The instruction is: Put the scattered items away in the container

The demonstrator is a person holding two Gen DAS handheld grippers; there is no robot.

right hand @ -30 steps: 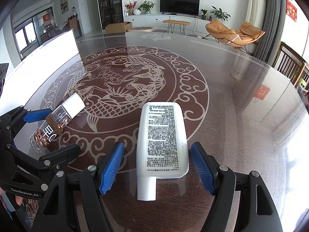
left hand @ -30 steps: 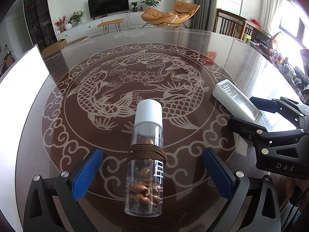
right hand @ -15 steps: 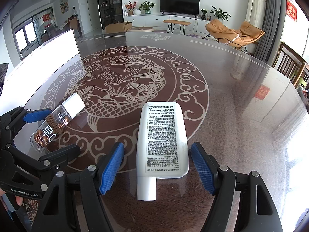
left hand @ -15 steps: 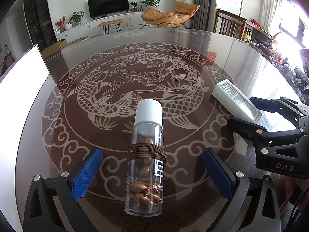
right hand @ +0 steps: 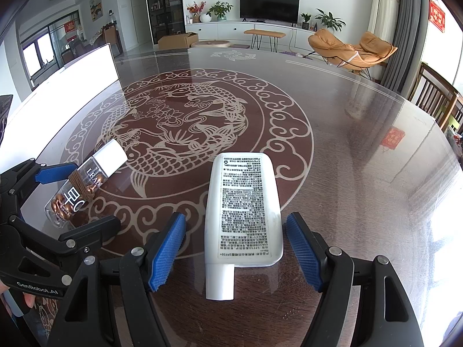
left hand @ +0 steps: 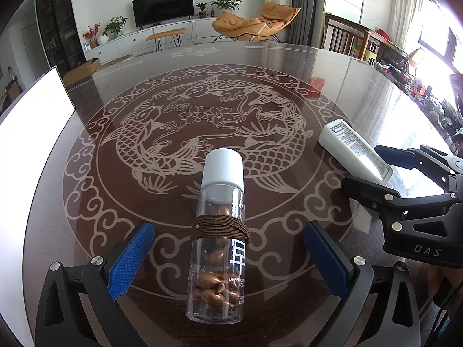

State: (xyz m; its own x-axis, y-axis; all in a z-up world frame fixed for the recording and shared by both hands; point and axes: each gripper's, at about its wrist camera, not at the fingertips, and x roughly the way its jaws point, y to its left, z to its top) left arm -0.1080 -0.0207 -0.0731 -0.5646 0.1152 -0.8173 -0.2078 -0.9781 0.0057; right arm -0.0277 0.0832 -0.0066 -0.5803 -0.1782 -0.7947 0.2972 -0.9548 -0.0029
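Nothing's budged since a second ago: left gripper [left hand: 225, 257] open around the capsule bottle [left hand: 218, 237], right gripper [right hand: 235, 253] open around the white tube [right hand: 243, 205]. Neither's grabbed or binned yet.

Black plastic left gripper [left hand: 228, 256] with blue ribbed pads [left hand: 131, 258] and silver screws.

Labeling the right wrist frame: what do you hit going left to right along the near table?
Left gripper → capsule bottle → right gripper's left pad → white tube → its right pad.
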